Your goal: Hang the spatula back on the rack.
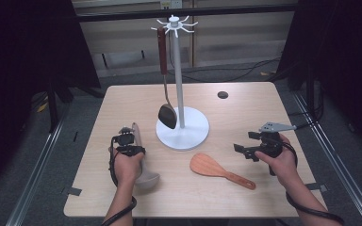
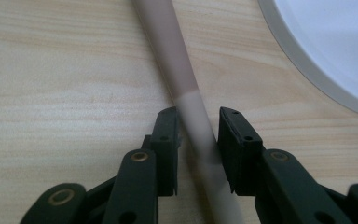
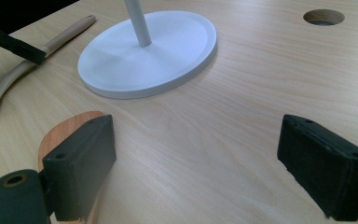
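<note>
ladle (image 1: 140, 155) lies flat on the desk (image 1: 245, 108), pale handle pointing away from the person, bowl nearest them, partly under the left hand (image 1: 128, 165). left tool (image 2: 196, 140) sits over the handle: in the left gripper view the handle (image 2: 186, 88) runs diagonally up btwn the two black jaws, one jaw each side. jaws are narrowed close to it, w/ a thin gap showing on the left side and the right jaw about at the handle's edge; can't tell if the pads actually press yet, so no firm grip seen. ladle isn't lifted.

just right of the left tool: white stand base (image 1: 183, 128), its rim curving in at the top-right corner of the left gripper view (image 2: 307, 70). pole rises from the base to a hook crown, w/ a dark spoon (image 1: 167, 115) hanging off one hook, its bowl low by the base.

further right, btwn the two tools: orange-brown spatula (image 1: 217, 169) flat on the desk, blade toward the stand, handle toward the right hand.

right tool (image 3: 196, 158) is wide open, nothing btwn the jaws, held low over bare desk; spatula blade (image 3: 63, 133) peeks out behind its left jaw, stand base (image 3: 168, 51) ahead of it. small round hole (image 1: 223, 95) in the desk beyond, at the far side.
</note>
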Motion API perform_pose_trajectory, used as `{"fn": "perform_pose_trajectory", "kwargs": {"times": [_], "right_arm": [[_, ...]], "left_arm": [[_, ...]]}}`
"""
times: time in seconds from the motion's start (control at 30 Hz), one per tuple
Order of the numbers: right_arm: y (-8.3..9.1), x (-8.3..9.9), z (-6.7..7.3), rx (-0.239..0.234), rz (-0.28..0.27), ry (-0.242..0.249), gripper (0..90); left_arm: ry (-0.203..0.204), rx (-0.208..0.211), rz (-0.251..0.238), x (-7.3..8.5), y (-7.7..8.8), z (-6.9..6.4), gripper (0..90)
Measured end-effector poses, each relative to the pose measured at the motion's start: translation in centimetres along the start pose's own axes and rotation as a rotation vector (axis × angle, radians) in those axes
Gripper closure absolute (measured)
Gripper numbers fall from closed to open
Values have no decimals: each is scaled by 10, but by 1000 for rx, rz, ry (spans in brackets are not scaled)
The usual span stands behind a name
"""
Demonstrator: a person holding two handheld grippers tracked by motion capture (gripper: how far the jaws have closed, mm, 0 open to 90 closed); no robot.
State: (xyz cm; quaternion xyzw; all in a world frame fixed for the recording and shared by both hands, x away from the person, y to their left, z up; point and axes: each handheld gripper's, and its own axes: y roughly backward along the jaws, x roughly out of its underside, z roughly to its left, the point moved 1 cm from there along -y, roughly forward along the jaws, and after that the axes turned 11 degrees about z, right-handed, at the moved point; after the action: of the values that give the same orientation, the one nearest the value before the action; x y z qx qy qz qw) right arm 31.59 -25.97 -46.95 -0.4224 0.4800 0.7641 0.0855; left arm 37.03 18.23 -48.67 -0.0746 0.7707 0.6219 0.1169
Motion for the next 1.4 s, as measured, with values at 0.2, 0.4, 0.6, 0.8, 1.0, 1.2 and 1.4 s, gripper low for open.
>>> {"fn": "perform_pose_trajectory", "kwargs": {"times": [0.2,0.4,0.6,0.8,1.0,1.2,1.4], "right_arm": [[-2,1,-1,-13,-2,-13,107],[0,2,-6,-22,-17,-42,112],[2,1,-5,-26,-28,-45,111],[-1,1,-4,-33,-22,-33,108],[-2,1,-1,-36,-19,-16,104],[-3,1,-1,-39,-27,-4,93],[-1,-1,1,-48,-50,12,76]], "left_arm": [[71,48,7,0,1,5,724],[27,53,-21,-1,10,3,785],[1,69,-186,2,27,7,786],[-29,80,-337,6,47,8,786],[-59,98,-454,11,62,8,786],[-111,128,-542,16,73,1,787],[-159,117,-632,20,84,-7,788]]}}
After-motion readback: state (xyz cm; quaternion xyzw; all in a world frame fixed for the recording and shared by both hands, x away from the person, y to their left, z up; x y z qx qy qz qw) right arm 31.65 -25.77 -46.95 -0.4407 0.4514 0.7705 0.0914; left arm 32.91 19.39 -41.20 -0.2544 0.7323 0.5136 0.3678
